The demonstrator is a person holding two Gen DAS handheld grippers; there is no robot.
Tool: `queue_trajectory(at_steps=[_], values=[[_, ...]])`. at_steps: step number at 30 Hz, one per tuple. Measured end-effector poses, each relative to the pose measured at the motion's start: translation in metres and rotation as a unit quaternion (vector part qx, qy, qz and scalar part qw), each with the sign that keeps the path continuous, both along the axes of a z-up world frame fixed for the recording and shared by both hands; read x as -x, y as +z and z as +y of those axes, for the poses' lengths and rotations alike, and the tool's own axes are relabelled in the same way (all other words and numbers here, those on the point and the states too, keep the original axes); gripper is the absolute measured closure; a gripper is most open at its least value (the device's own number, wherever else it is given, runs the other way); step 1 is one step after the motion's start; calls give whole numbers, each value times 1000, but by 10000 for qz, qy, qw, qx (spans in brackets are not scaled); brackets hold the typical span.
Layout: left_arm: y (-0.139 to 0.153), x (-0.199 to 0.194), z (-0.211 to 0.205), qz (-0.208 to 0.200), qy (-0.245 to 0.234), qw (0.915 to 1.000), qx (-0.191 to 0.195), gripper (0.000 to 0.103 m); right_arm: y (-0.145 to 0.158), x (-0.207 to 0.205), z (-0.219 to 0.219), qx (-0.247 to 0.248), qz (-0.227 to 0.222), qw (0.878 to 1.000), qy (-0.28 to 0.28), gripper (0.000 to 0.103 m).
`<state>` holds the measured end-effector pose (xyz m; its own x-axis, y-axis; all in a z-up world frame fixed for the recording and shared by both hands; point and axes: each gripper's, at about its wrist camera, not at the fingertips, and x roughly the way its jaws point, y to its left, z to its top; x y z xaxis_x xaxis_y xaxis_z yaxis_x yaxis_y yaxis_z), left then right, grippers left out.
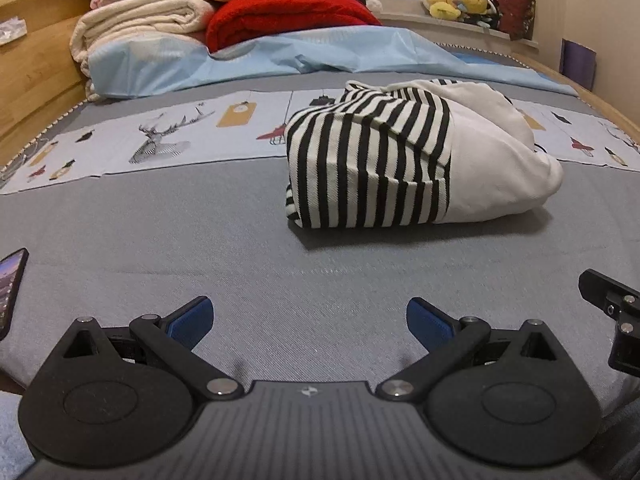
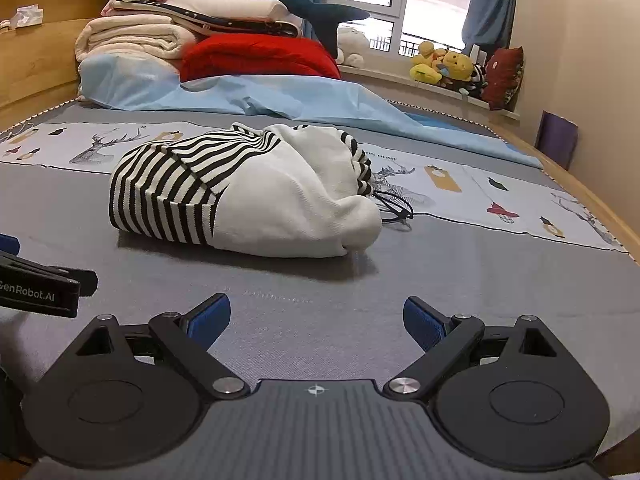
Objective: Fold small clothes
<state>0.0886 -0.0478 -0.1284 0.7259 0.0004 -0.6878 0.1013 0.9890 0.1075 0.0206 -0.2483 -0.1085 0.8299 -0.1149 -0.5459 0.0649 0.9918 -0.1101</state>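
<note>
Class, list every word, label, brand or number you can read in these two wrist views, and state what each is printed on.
"GenRobot.AI", its first letter cut by the frame edge: on the side of the left gripper, seen in the right wrist view.
Dark lettering on the printed bed sheet beside the striped garment: upside down and too small to read.
Phone screen at the left edge: nothing legible.
No other text shows.

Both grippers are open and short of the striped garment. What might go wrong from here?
The black cord lies against the striped garment at its white end, so it may get dragged along. The garment sits in a thick bundle; the right gripper or left gripper might pinch several layers at once.
</note>
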Motion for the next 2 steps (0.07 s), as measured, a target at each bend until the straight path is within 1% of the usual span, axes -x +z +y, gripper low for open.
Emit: queue_trajectory(at_steps=[2], values=[[0,-1,0,33,2,10000,21,0,0,0,0,-8,1,10000,3,9]])
